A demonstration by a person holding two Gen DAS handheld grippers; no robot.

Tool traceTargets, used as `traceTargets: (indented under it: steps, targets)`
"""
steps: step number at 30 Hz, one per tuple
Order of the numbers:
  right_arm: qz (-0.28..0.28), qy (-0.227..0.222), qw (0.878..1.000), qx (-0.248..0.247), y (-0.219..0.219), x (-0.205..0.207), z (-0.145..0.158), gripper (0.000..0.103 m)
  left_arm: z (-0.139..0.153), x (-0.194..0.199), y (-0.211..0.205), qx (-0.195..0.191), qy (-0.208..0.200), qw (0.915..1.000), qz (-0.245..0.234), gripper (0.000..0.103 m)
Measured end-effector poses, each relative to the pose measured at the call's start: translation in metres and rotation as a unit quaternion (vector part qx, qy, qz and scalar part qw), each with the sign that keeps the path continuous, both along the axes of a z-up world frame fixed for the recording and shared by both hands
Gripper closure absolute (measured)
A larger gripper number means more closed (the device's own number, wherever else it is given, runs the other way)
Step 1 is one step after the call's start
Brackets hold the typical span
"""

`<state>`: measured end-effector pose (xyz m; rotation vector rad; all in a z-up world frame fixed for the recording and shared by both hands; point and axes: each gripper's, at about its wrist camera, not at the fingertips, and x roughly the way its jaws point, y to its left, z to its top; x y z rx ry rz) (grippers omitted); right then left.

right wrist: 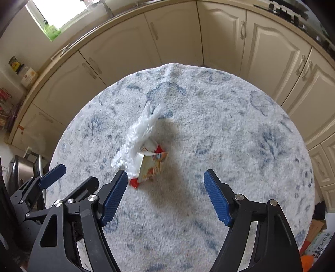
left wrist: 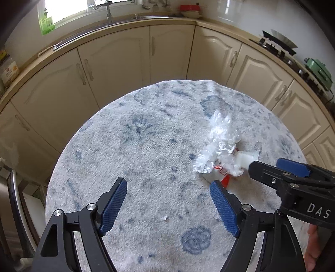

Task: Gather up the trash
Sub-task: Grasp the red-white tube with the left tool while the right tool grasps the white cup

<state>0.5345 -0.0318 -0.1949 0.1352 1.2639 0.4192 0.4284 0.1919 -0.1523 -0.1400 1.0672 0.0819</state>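
So the whole scene sits on a round table [left wrist: 136, 146] covered in a fuzzy white cloth with faded blue blotches, and everything else is easiest to place off that. Cream cabinet doors [left wrist: 117, 62] with arched panels and metal handles wrap around behind the table, under a tan counter. There's a sink tap [left wrist: 108, 11] by the window back there, a green bottle [left wrist: 47, 24] next to it, and a hob with a green appliance [left wrist: 319, 73] off to the table's right.

The trash is one little heap on the table's right half: crinkly clear plastic wrap [left wrist: 222, 136] piled over a red-and-white snack wrapper [left wrist: 225, 176]. From the right wrist view the wrapper [right wrist: 151, 165] looks like glossy folded foil with orange print, and the plastic [right wrist: 140, 134] fans out like a feather. A tiny white scrap [left wrist: 163, 218] lies alone nearer the table's front edge.

The left gripper [left wrist: 168, 206] hangs over bare cloth, blue ribbed pads spread wide, nothing in them. The right gripper [right wrist: 165, 196] is also spread wide and empty, with the heap just past its left pad. Nothing blocks either one.
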Motion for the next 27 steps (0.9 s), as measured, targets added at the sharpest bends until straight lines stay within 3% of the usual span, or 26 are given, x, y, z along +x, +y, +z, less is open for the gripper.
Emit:
traceTargets:
  steps: [3, 5, 7, 10, 13, 14, 16, 20, 22, 23, 24, 27]
  targets:
    - [0.006, 0.013, 1.000, 0.020, 0.008, 0.012, -0.010, 0.030, -0.009, 0.014, -0.001, -0.006, -0.011, 0.9998, -0.016, 0.025]
    - [0.009, 0.028, 0.999, 0.020, 0.011, 0.017, -0.021, 0.043, -0.016, 0.020, -0.002, -0.009, -0.022, 0.9994, -0.024, 0.025]
    - [0.008, 0.045, 0.998, 0.032, 0.007, 0.019, -0.031, 0.049, -0.027, 0.023, -0.008, -0.012, -0.022, 0.9988, -0.041, 0.025]
    - [-0.001, 0.034, 0.999, 0.028, -0.002, 0.022, -0.030, 0.067, -0.040, 0.029, -0.013, -0.005, -0.017, 0.9987, -0.048, 0.025]
    - [-0.008, 0.045, 0.997, 0.062, -0.016, 0.027, -0.033, 0.070, -0.047, 0.034, -0.020, 0.003, -0.029, 0.9985, -0.047, 0.025]
    - [-0.011, 0.046, 0.997, 0.066, -0.019, 0.028, -0.033, 0.078, -0.048, 0.035, -0.022, 0.000, -0.036, 0.9982, -0.049, 0.025]
    - [-0.012, 0.041, 0.997, 0.060, -0.022, 0.027, -0.033, 0.080, -0.049, 0.035, -0.026, -0.006, -0.055, 0.9972, -0.050, 0.025]
    - [-0.006, 0.037, 0.998, 0.055, -0.025, 0.021, -0.032, 0.080, -0.060, 0.036, -0.040, 0.020, -0.068, 0.9955, -0.063, 0.028]
    - [-0.005, 0.037, 0.998, 0.053, -0.027, 0.019, -0.031, 0.080, -0.065, 0.035, -0.045, 0.013, -0.071, 0.9942, -0.079, 0.040]
    - [-0.007, 0.037, 0.998, 0.052, -0.029, 0.018, -0.031, 0.080, -0.064, 0.032, -0.048, 0.016, -0.080, 0.9928, -0.088, 0.059]
    - [-0.011, 0.037, 0.998, 0.051, -0.030, 0.018, -0.031, 0.080, -0.064, 0.031, -0.051, 0.013, -0.086, 0.9909, -0.103, 0.071]
    - [-0.013, 0.042, 0.997, 0.057, -0.035, 0.018, -0.031, 0.080, -0.066, 0.029, -0.054, 0.018, -0.090, 0.9896, -0.111, 0.074]
